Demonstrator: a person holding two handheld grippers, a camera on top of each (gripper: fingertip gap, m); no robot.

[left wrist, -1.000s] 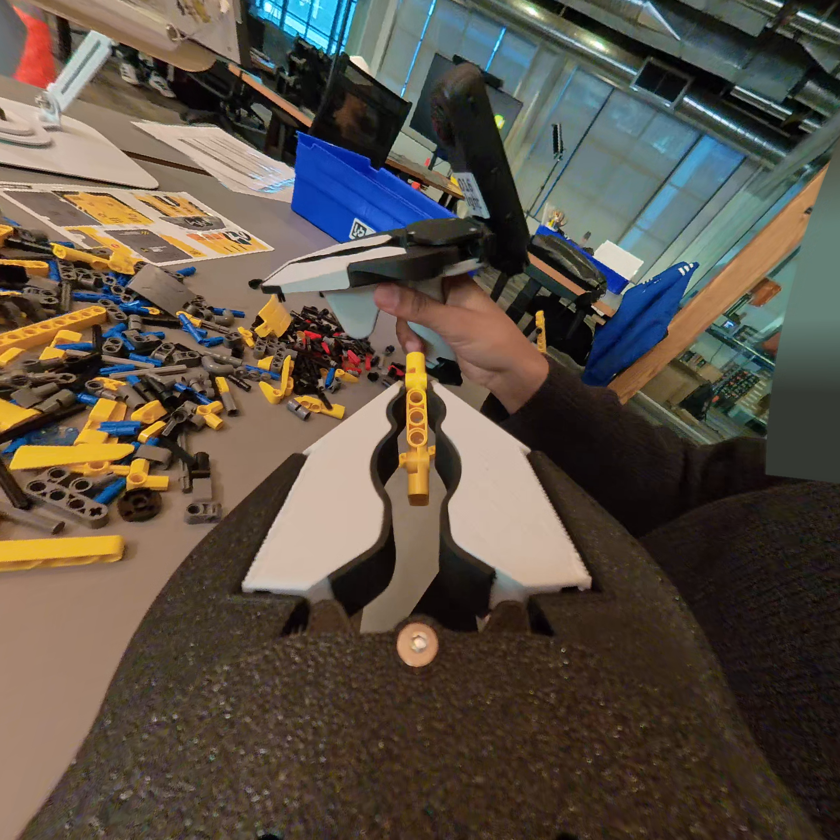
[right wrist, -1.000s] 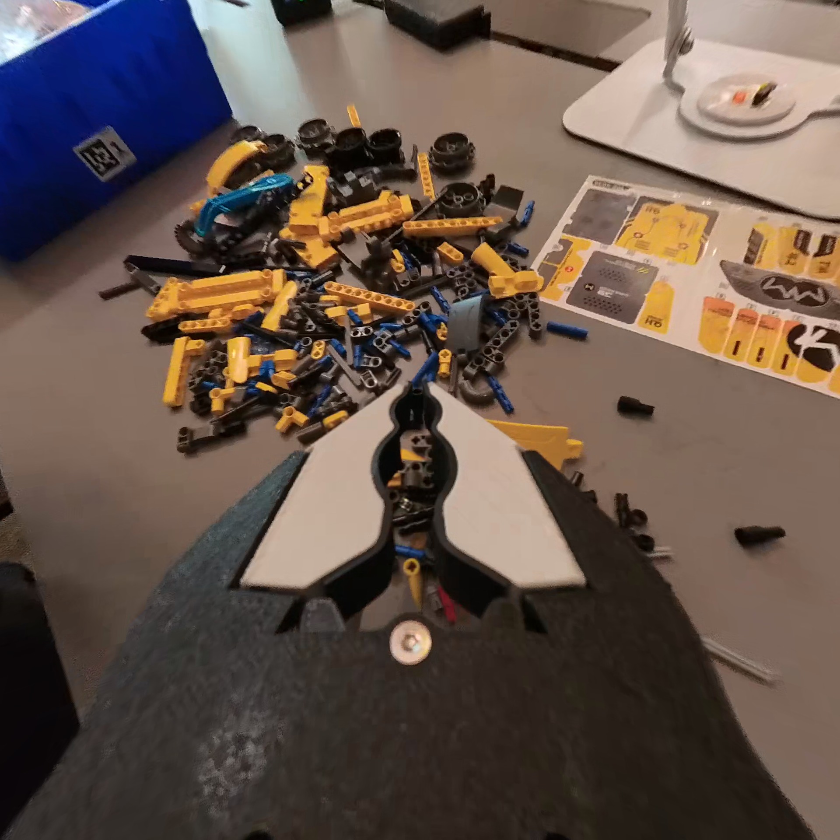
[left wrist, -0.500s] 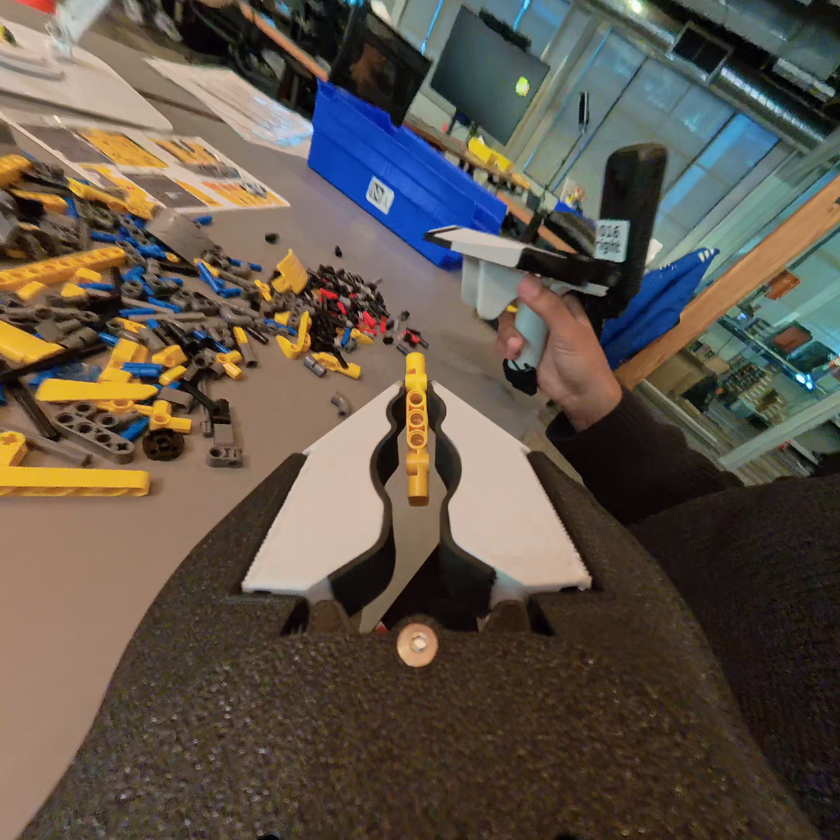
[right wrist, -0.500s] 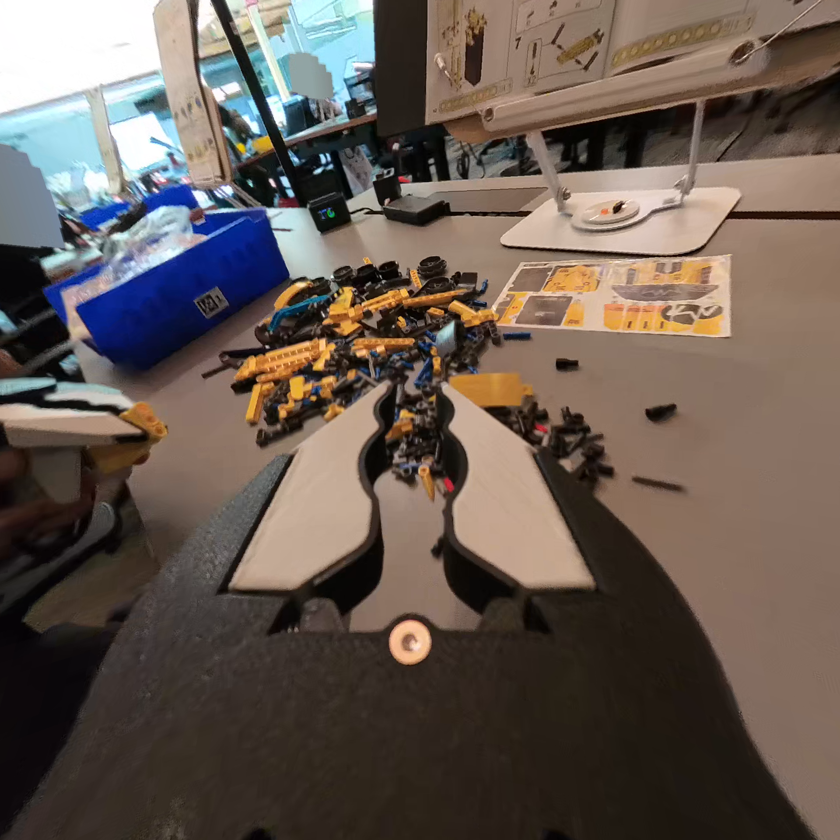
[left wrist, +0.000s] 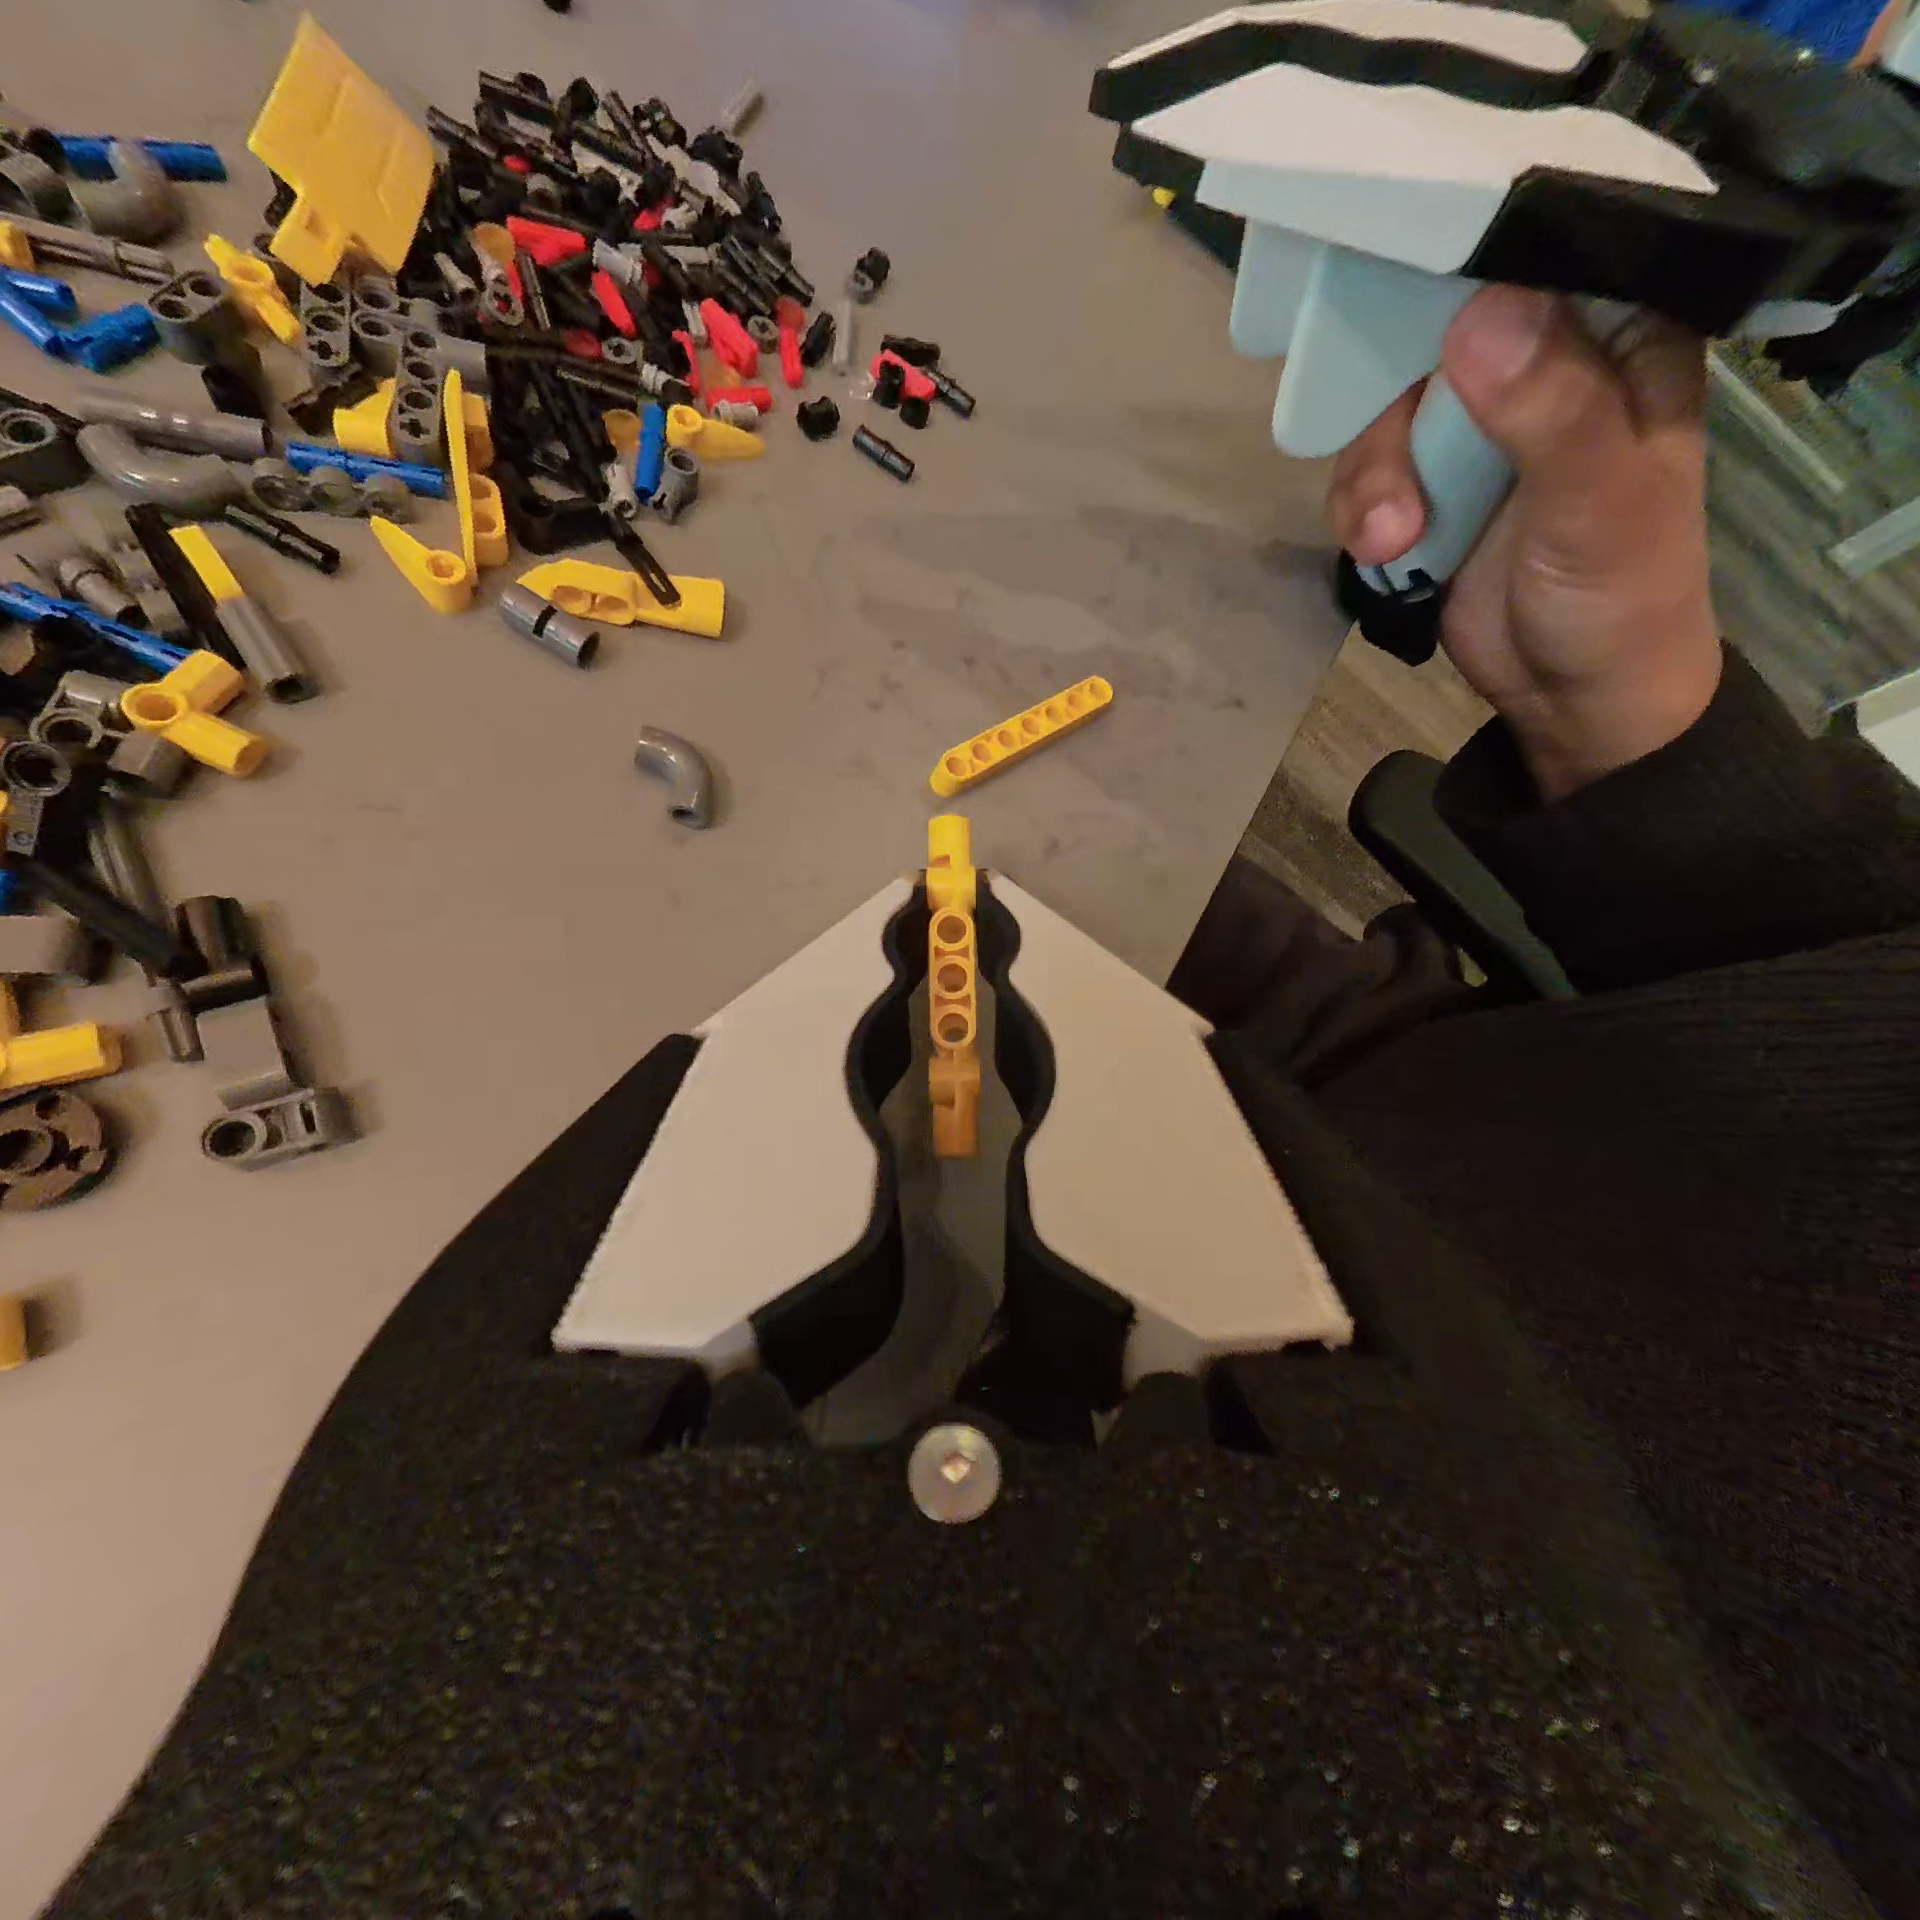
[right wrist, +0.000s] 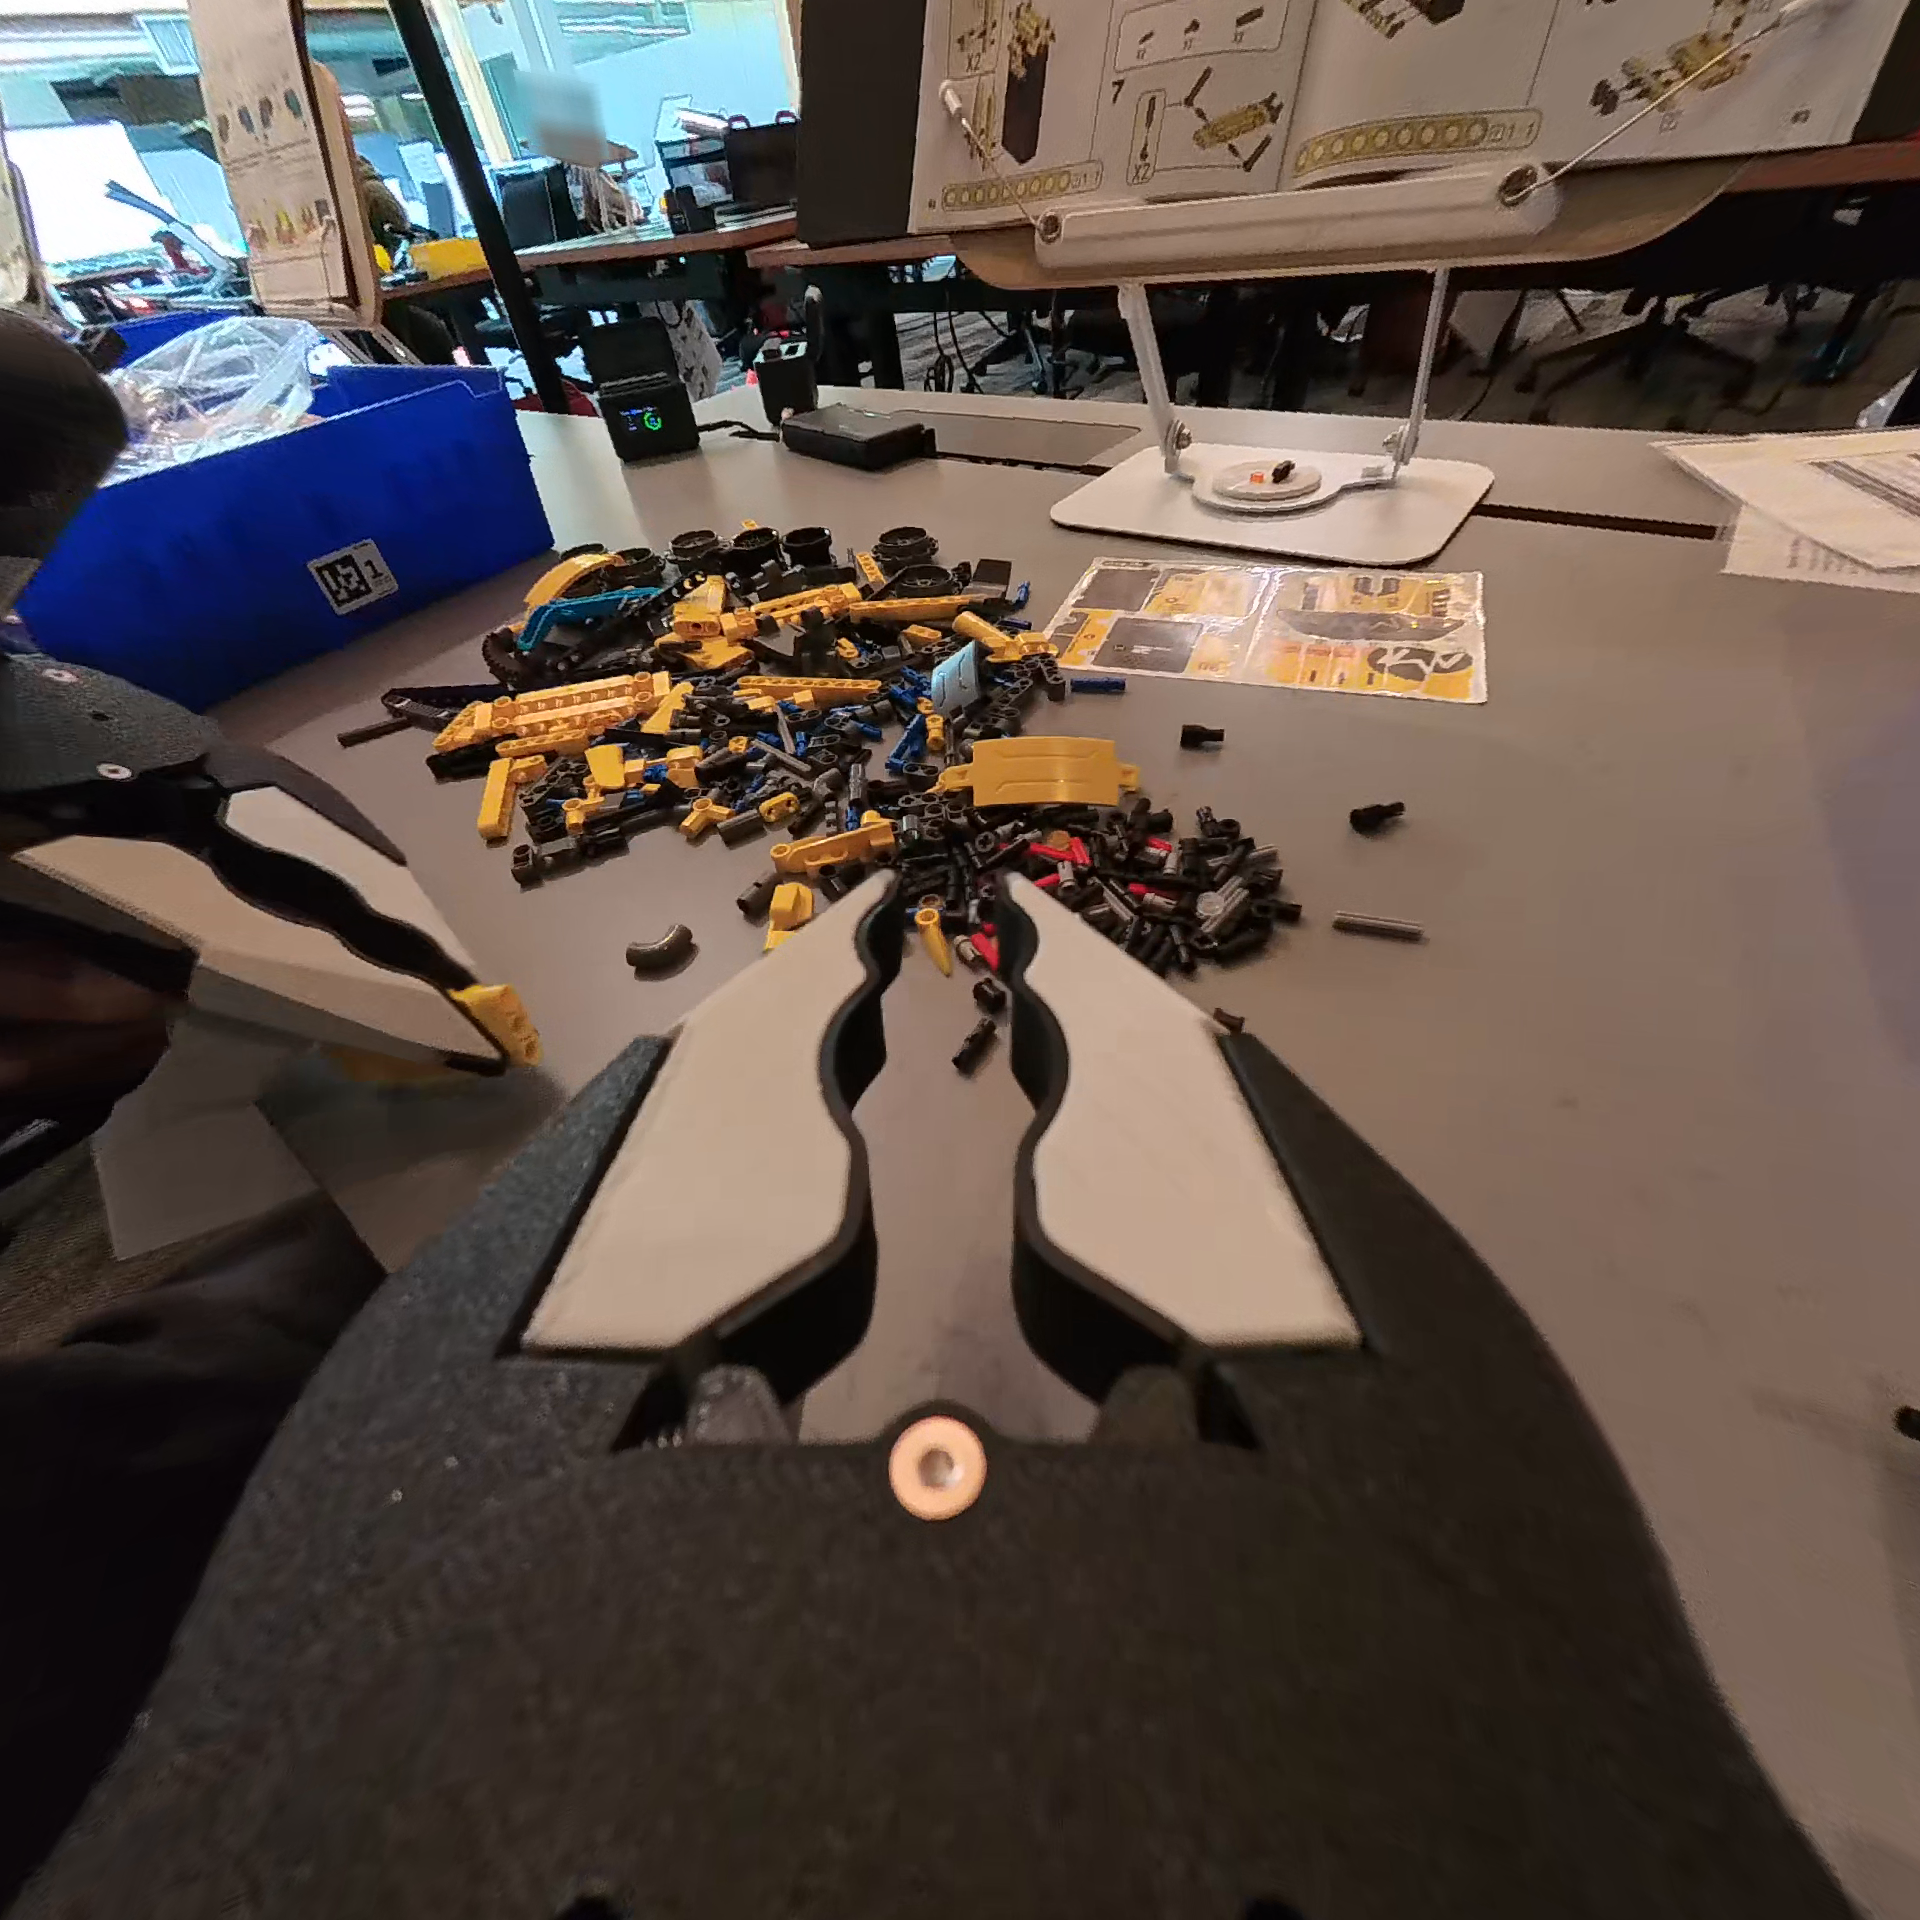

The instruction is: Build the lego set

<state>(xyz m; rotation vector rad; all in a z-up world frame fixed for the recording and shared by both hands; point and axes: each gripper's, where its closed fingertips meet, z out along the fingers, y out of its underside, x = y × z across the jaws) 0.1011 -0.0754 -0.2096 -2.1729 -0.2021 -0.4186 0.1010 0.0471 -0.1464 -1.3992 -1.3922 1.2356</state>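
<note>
My left gripper (left wrist: 951, 878) is shut on a short yellow beam with holes (left wrist: 953, 987), held upright between the fingertips above the grey table's near edge. It also shows at the left of the right wrist view (right wrist: 488, 1023), the yellow piece (right wrist: 506, 1013) at its tip. My right gripper (right wrist: 951, 894) is open and empty, low over the table, pointing at a heap of small black and red pins (right wrist: 1101, 883). A hand holds it at the top right of the left wrist view (left wrist: 1122, 114). A loose long yellow beam (left wrist: 1023, 735) lies just ahead of the left gripper.
A big pile of yellow, grey, blue and black building parts (right wrist: 727, 686) covers the table's middle. A grey elbow piece (left wrist: 675, 774) lies apart. A blue bin (right wrist: 281, 551) stands far left. A sticker sheet (right wrist: 1278, 629) and a white stand (right wrist: 1278, 499) with a booklet are behind. My hands' fingertips stand some 15 centimeters from each other. To the grey elbow piece (left wrist: 675, 774): left tips about 5 centimeters, right tips about 15 centimeters.
My right gripper has opened wider and pulled back from over the parts pile toward the near edge. My left gripper has tilted down toward the table, still holding the yellow beam.
</note>
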